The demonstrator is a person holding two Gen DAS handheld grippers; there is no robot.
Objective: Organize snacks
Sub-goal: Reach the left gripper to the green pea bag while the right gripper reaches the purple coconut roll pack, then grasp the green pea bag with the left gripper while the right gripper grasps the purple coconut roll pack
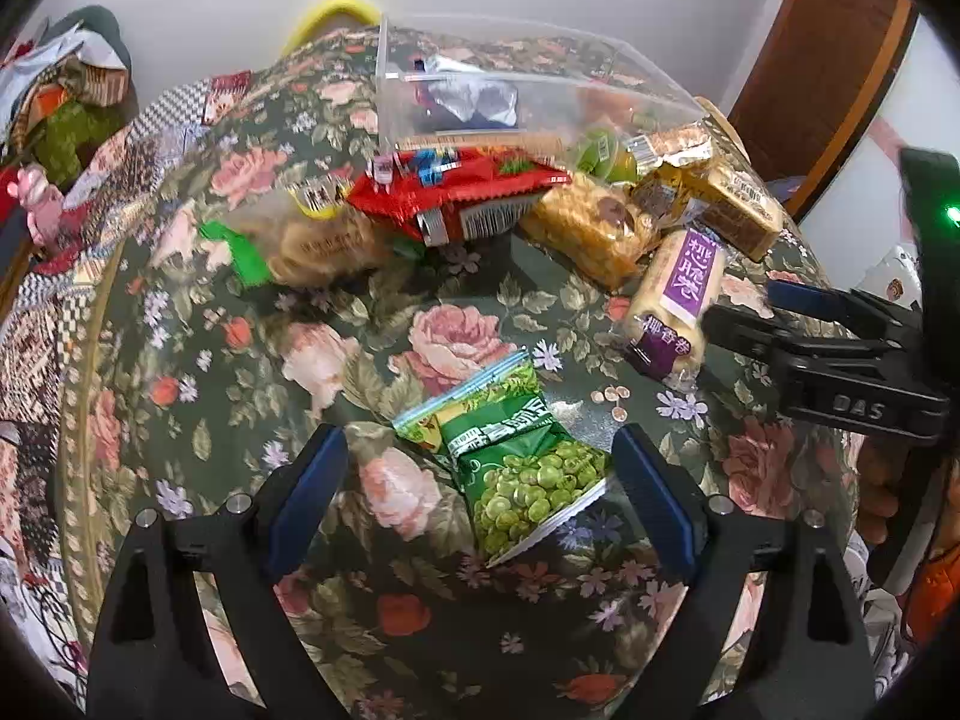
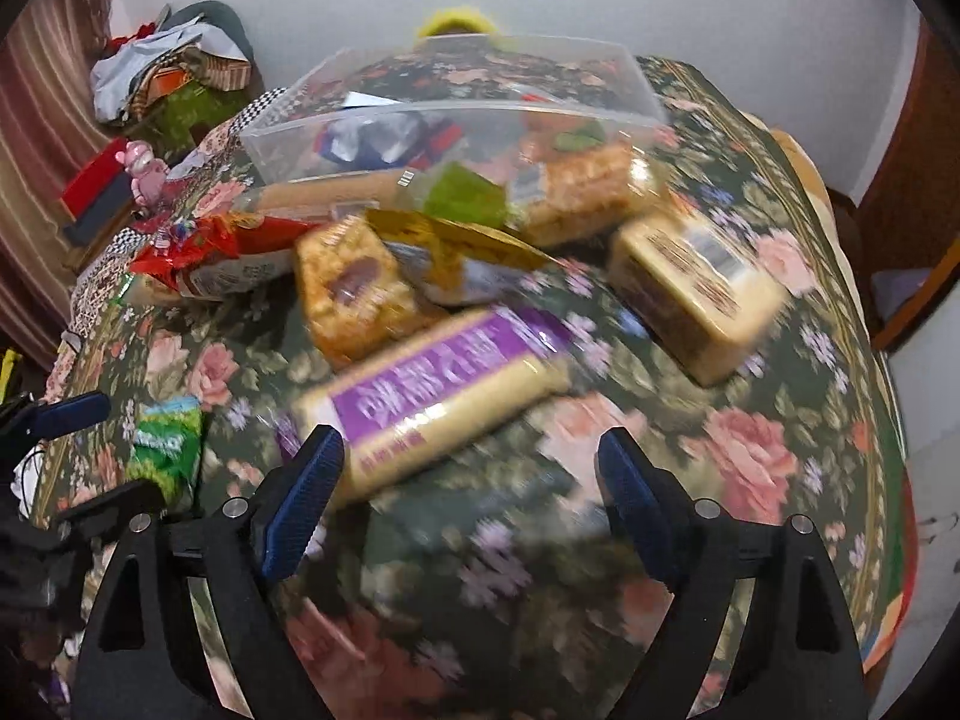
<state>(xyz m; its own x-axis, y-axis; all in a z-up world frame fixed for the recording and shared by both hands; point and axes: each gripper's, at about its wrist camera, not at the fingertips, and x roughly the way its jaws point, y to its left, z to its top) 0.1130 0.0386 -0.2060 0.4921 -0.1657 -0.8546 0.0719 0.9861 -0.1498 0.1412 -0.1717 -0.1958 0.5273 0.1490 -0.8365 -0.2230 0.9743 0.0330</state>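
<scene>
Looking down your left tongs (image 1: pixel 480 480), you see a worktop (image 1: pixel 180 420) under a dark green cloth with big pink roses, a white wall behind it, and a brown door (image 1: pixel 822 60) at the right. A pile of clothes (image 2: pixel 168 72) sits in the far left corner.

Your left tongs are wide open and hold nothing. The green pea bag (image 1: pixel 522 468) lies flat on the cloth between the two blue pads. Your right tongs (image 2: pixel 471 492) are wide open and empty too, low over the cloth, with the purple-label roll (image 2: pixel 432 396) just past the left pad. Its label has Chinese writing. From the left camera, the right tool's black body reads "DAS".

Farther back lie a red packet (image 1: pixel 456 192), a golden rice cake bar (image 1: pixel 588 222) and a tan wrapped block (image 2: pixel 696 294). A clear plastic box (image 1: pixel 498 84) with a few snacks inside stands behind them.
</scene>
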